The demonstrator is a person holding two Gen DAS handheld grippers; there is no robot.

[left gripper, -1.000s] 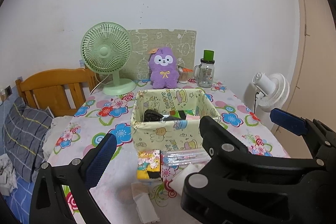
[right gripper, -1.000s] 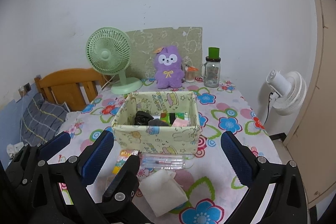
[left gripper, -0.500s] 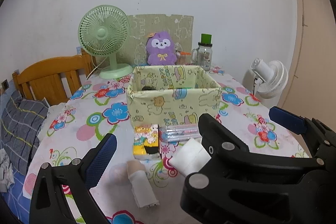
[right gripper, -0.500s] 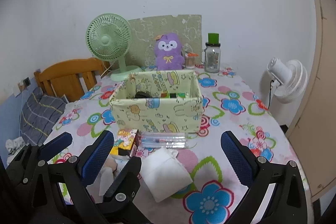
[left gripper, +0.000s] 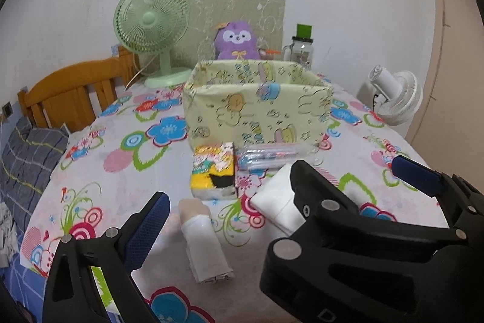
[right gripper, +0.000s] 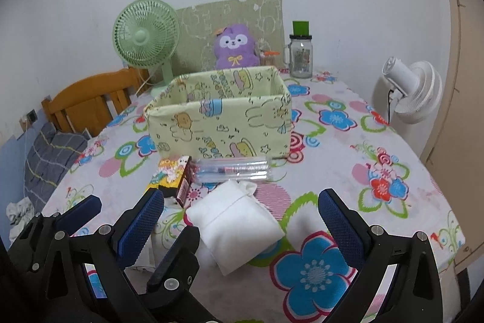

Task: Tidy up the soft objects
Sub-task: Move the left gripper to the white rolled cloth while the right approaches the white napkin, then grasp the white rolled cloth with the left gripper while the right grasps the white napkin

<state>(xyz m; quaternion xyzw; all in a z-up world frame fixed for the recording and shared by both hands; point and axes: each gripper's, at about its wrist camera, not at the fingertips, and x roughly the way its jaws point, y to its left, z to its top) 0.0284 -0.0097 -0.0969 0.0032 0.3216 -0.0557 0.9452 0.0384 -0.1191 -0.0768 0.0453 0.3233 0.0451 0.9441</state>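
Two hand-held grippers hover low over a flower-patterned tablecloth point(right gripper: 332, 147), both with their blue-padded fingers spread wide and nothing between them. The right gripper point(right gripper: 242, 220) frames a folded white cloth point(right gripper: 236, 220) that lies flat on the table between its fingers without touching either pad. The left gripper point(left gripper: 281, 199) sits to the left of it, its fingers either side of a rolled white and beige sock point(left gripper: 202, 238) that lies on the cloth near the front edge; part of the right gripper's black frame crosses the left wrist view in the foreground. Just beyond the soft items lie a yellow cartoon-printed tissue pack point(left gripper: 213, 171) and, to its right, a clear plastic pack of pens point(right gripper: 233, 170), both close against the near wall of a pale green fabric storage box point(right gripper: 217, 123) printed with cartoon animals. The box's contents cannot be seen from this low angle. At the far side of the table stand a green desk fan point(right gripper: 145, 38) on the left, a purple plush toy point(right gripper: 236, 46) in the middle and a glass jar with a green lid point(right gripper: 300, 55) on the right, all before a patterned green board point(right gripper: 230, 11) leaning on the white wall. A wooden chair back point(right gripper: 90, 102) shows at far left, and a white floor fan point(right gripper: 411, 90) stands off the table's right edge.
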